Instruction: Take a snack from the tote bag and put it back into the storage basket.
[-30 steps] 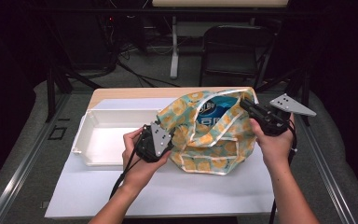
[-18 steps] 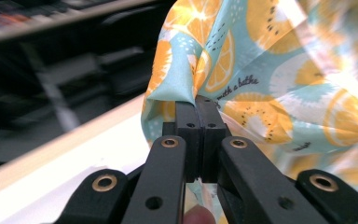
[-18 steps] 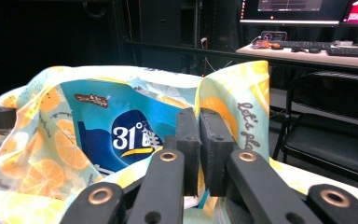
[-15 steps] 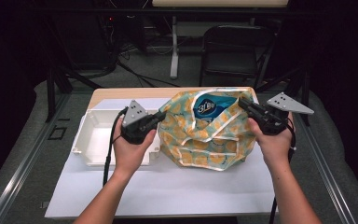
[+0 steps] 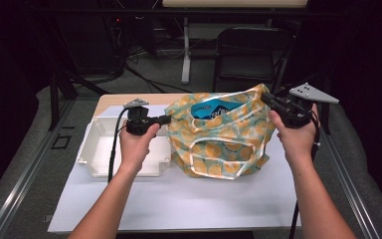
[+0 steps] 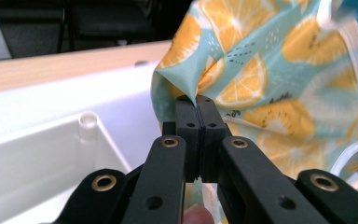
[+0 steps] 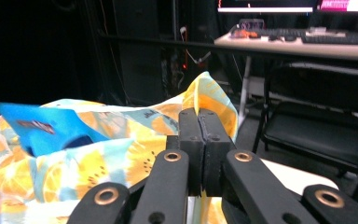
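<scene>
A teal cloth bag with an orange-slice print (image 5: 219, 137) stands on the white table top, its mouth stretched wide between both hands. My left gripper (image 5: 166, 119) is shut on the bag's left rim; in the left gripper view the cloth bag (image 6: 270, 79) is pinched between the black pads of my left gripper (image 6: 196, 100). My right gripper (image 5: 265, 97) is shut on the bag's upper right corner, and the right gripper view shows a fold of the bag (image 7: 209, 100) clamped at my right gripper (image 7: 198, 113). A blue packet (image 5: 214, 109) sticks up inside the bag (image 7: 42, 126).
A white plastic tub (image 5: 99, 149) lies left of the bag, under my left hand. The white sheet (image 5: 179, 199) covers a wooden table (image 5: 109, 100). Behind the table stand a black chair (image 5: 248, 50) and a desk leg (image 5: 185, 50).
My left gripper moved up and to the left edge of the bag and shut on its rim. The bag's mouth has been pulled wider and higher; the right gripper kept its hold.
</scene>
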A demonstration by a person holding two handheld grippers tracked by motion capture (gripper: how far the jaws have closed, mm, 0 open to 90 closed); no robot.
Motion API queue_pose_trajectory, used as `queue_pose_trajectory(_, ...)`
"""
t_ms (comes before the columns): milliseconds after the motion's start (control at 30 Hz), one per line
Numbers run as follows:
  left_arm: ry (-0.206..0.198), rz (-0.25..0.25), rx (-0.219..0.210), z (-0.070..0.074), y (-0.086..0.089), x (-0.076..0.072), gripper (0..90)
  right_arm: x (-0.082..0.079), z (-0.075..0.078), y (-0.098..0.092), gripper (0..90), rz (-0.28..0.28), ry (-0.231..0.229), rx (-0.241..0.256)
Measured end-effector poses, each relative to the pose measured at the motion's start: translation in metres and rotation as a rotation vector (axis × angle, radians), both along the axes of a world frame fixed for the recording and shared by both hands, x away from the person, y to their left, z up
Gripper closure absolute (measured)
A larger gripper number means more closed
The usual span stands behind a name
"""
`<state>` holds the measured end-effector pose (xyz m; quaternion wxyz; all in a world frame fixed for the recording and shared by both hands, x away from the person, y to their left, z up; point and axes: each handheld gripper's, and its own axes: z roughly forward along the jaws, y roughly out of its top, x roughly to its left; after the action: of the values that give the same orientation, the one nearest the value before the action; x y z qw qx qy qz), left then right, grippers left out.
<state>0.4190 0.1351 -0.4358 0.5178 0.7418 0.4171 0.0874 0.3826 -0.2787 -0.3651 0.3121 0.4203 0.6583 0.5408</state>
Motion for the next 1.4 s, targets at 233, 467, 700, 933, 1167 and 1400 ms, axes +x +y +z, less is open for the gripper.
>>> queue_pose_trajectory(233, -0.158, -0.018, 0.0, 0.018, -0.005, -0.021, 54.4, -0.001, -0.01, 0.001, 89.9, 0.006, 0.007, -0.003)
queue_pose_trajectory(467, -0.278, -0.028, -0.041, 0.039, -0.006, -0.036, 43.2, -0.005, -0.007, 0.006, 89.9, 0.022, -0.012, -0.001)
queue_pose_trajectory(700, -0.295, -0.081, 0.044, 0.039, -0.027, -0.037, 31.3, -0.012, -0.002, 0.01, 89.9, 0.044, -0.039, -0.005)
queue_pose_trajectory(933, -0.299, -0.12, 0.153, 0.029, -0.059, -0.033, 33.8, -0.014, -0.002, 0.007, 89.9, 0.051, -0.043, 0.005)
queue_pose_trajectory(1167, -0.303, -0.114, 0.171, 0.036, -0.057, -0.031, 82.7, -0.016, -0.006, 0.006, 89.9, 0.059, -0.046, 0.003)
queue_pose_trajectory(1400, -0.307, -0.143, 0.062, 0.055, -0.034, -0.028, 90.0, -0.015, -0.001, 0.0, 90.0, 0.046, -0.051, -0.004)
